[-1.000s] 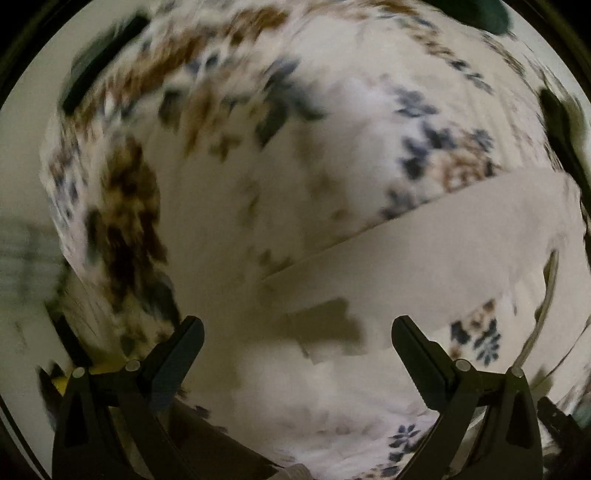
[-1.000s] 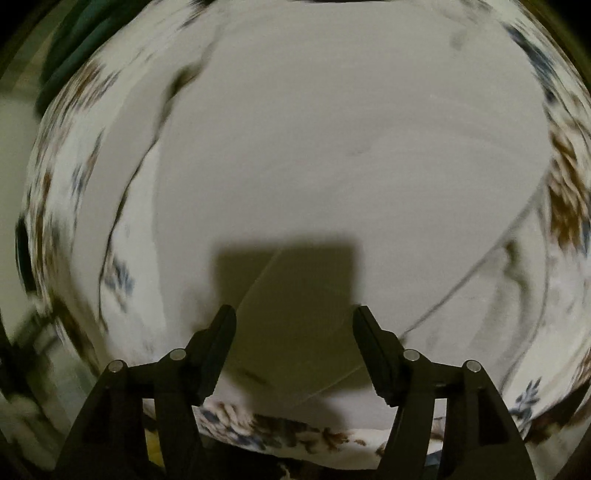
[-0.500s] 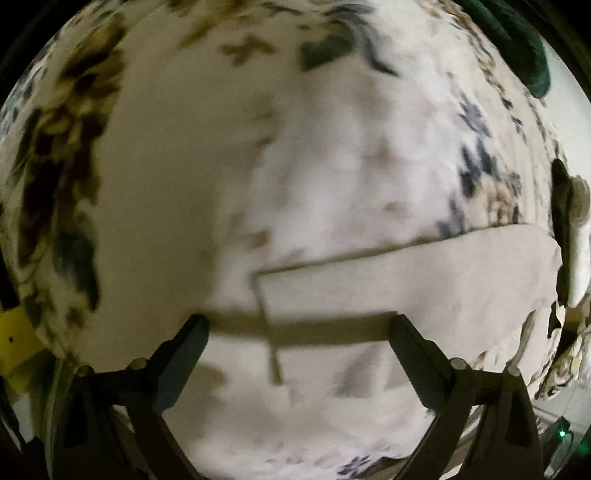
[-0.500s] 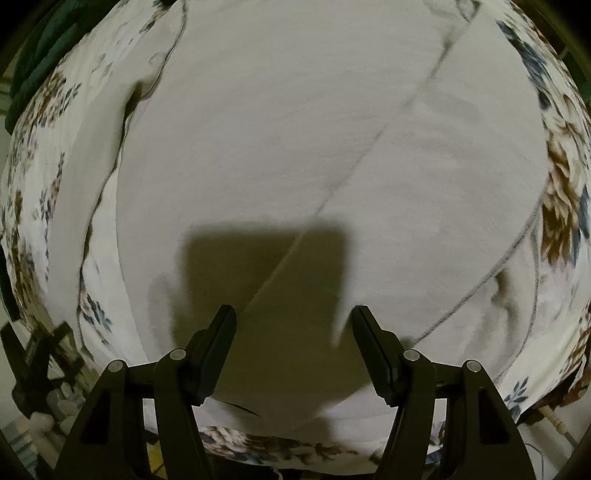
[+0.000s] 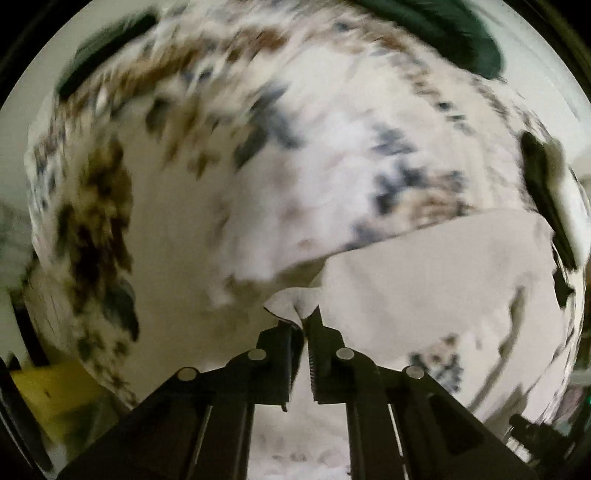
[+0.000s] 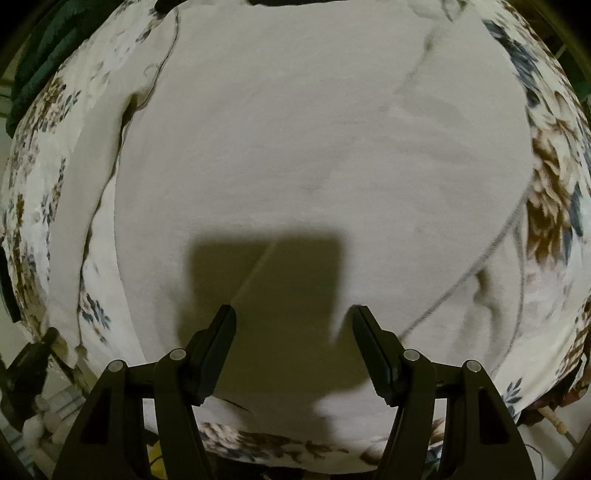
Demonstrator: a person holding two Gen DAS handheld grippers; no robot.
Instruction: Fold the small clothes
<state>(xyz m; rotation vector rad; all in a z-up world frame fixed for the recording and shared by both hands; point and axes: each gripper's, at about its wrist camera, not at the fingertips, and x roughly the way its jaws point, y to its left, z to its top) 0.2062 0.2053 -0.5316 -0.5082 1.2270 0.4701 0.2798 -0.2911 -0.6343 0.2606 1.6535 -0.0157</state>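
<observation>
The whole work surface is a floral bedspread [image 5: 207,206], cream with brown and blue-grey blossoms, and it fills nearly everything both cameras see. Spread on top lies the pale grey garment [image 6: 314,155], flat and broad under the right gripper [image 6: 293,321], with a seam line running diagonally across it and a folded edge along its left side. That right gripper hangs over the cloth with its jaws apart, nothing between them, throwing a square dark shadow onto the fabric. Over on the left side the picture is blurred, but the left gripper [image 5: 303,325] has its jaws pressed together on a corner of the grey garment [image 5: 436,280], a small peak of cloth poking up just past the tips. A dark green towel [image 5: 454,33] sits at the far edge of the bed. Off the near left edge there is something yellow [image 5: 44,398], too smeared to name. Beyond the bedspread, pale wall shows.
</observation>
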